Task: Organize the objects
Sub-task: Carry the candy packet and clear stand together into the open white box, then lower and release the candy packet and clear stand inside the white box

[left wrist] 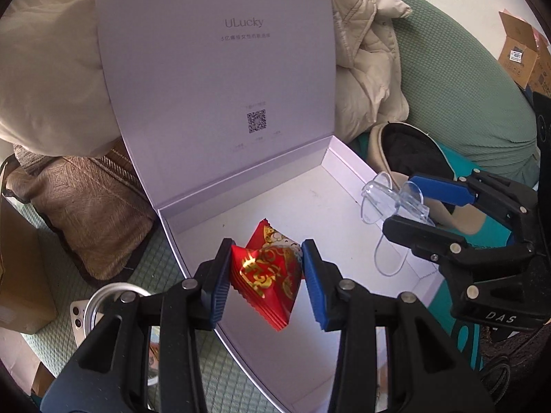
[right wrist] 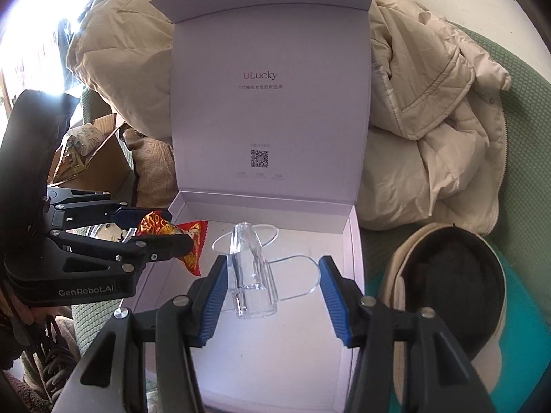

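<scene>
While the lavender box [left wrist: 241, 220] sits open in the middle of both views, its lid [left wrist: 213, 69] standing upright at the back with "ULucky" and a QR code printed inside, each claw hangs over the pale tray with something in it.

Seen from the left wrist, the left gripper [left wrist: 267, 280] fills the lower centre of the frame, its blue pads pressed against both sides of a red and gold snack packet [left wrist: 265, 275]. The packet is pinched narrow between them and hangs over the near left part of the tray. From the right wrist the same gripper [right wrist: 172, 232] comes in from the left edge, the packet [right wrist: 193, 241] poking out past its tips over the box's left wall.

The right gripper [right wrist: 273, 287] occupies the lower centre of its own view, its jaws standing partly apart. A clear plastic piece [right wrist: 255, 275], with a blocky transparent body and thin rounded wings, lies between the blue pads; the left pad touches the body, and the wing tip reaches to the right pad. In the left wrist view that gripper [left wrist: 403, 206] enters from the right edge, and the clear piece [left wrist: 389, 206] sits between its fingers above the tray's right side.

A beige quilted jacket [right wrist: 430, 120] is heaped behind the box on a green textured cushion [right wrist: 516, 137]. A round dark-lined case [right wrist: 454, 282] lies open at lower right in the right wrist view.
</scene>
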{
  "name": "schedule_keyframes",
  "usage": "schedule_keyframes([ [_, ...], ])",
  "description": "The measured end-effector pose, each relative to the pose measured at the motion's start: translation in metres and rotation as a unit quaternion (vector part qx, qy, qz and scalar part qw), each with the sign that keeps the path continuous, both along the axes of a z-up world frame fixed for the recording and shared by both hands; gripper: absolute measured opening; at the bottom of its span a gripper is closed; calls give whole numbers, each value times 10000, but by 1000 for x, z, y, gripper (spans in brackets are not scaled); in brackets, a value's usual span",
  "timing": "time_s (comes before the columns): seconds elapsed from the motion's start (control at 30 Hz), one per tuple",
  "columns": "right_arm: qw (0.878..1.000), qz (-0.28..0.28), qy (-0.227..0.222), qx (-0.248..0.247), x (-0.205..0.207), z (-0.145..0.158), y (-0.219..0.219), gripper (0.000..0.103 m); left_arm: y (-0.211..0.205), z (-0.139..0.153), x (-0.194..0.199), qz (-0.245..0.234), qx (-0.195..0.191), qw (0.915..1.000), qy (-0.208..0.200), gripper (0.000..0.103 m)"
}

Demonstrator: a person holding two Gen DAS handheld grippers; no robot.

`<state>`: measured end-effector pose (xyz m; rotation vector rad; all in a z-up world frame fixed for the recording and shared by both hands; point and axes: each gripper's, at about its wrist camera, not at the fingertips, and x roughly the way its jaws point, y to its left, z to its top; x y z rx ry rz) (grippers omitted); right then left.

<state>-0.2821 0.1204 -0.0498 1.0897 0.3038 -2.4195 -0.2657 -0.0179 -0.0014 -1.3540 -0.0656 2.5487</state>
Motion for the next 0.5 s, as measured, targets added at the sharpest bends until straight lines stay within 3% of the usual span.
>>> schedule_keyframes([
  [0.2,9999,11,-3,120,-16,-7,-3,54,5,-4,-18,62,-190,9997,161,38],
  [0.5,9993,77,-166,316,-38,-24,-6,54,11,-17,-35,56,-392,9992,82,38],
])
